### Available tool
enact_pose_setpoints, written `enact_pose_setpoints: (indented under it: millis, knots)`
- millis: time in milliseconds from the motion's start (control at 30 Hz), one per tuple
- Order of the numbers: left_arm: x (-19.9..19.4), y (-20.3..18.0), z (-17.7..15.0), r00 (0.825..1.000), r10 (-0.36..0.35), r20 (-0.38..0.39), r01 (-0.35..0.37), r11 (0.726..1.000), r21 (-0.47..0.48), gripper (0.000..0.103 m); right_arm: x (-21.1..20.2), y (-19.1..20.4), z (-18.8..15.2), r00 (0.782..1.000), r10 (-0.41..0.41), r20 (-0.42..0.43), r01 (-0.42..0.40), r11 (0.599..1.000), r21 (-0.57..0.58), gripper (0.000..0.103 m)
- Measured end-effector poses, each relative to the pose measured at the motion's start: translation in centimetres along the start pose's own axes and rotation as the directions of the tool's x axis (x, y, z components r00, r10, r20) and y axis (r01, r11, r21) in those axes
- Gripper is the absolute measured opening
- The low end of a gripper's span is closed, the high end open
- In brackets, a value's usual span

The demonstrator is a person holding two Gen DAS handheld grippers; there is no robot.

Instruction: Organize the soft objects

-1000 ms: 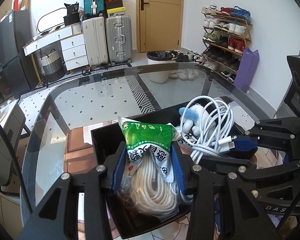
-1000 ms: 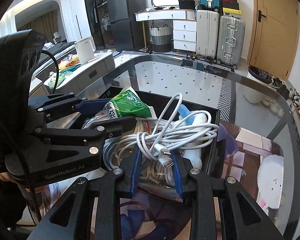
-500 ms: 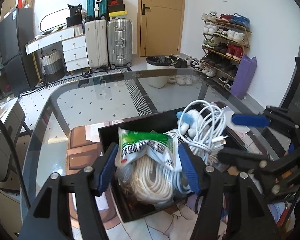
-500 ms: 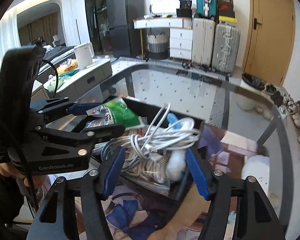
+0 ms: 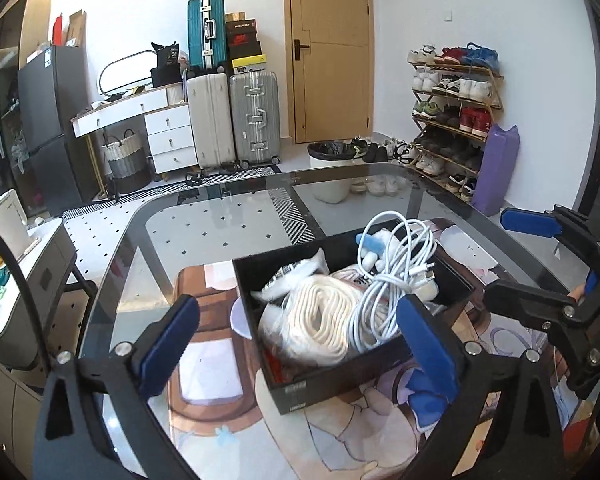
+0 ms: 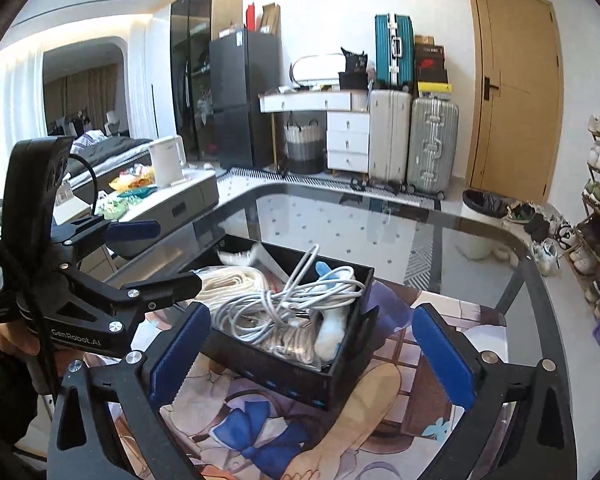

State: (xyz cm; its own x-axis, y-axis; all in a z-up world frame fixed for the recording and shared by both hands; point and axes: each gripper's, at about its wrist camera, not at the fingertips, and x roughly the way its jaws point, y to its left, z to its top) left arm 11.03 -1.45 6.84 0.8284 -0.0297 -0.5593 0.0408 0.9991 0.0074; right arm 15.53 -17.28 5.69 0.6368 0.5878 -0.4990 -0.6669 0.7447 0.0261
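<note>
Both jaws are opening with nothing between them: left gripper point(image 5: 296, 344) over the bagged rope point(image 5: 320, 320), right gripper point(image 6: 308, 348) by the white cable point(image 6: 284, 304). Both bundles sit in the black box point(image 5: 340, 384) on the counter point(image 5: 204, 224). Probably best if the grippers are lifted clear so no cable loop gets snagged.

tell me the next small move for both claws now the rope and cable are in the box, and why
Probably draw both claws back and up, clear of the black box. The bagged rope and the white cable both lie inside it. The left claw and right claw are opening with nothing pressed between their pads, so nothing is left to hold here.
</note>
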Motion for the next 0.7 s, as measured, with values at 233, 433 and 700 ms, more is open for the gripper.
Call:
enact_pose_setpoints:
  millis: [233, 433, 700]
  knots:
    - [-1.0, 0.9, -1.4, 0.999, 0.015, 0.032, -0.013, 0.999, -0.042, 0.103, -1.0, 1.0, -1.0, 0.999, 0.013, 0.040, -0.014, 1.000, 0.013, 0.102]
    - [-0.8, 1.2, -2.9, 1.000, 0.024, 0.020, -0.023, 0.997, -0.070, 0.103, -1.0, 1.5, -1.8, 0.998, 0.015, 0.057, -0.015, 1.000, 0.010, 0.102]
    - [-1.2, 1.3, -4.2, 0.997, 0.056, 0.057, -0.051, 0.995, -0.081, 0.103, -1.2, 1.5, -3.5, 0.997, -0.006, 0.074, 0.003, 0.999, 0.039, 0.102]
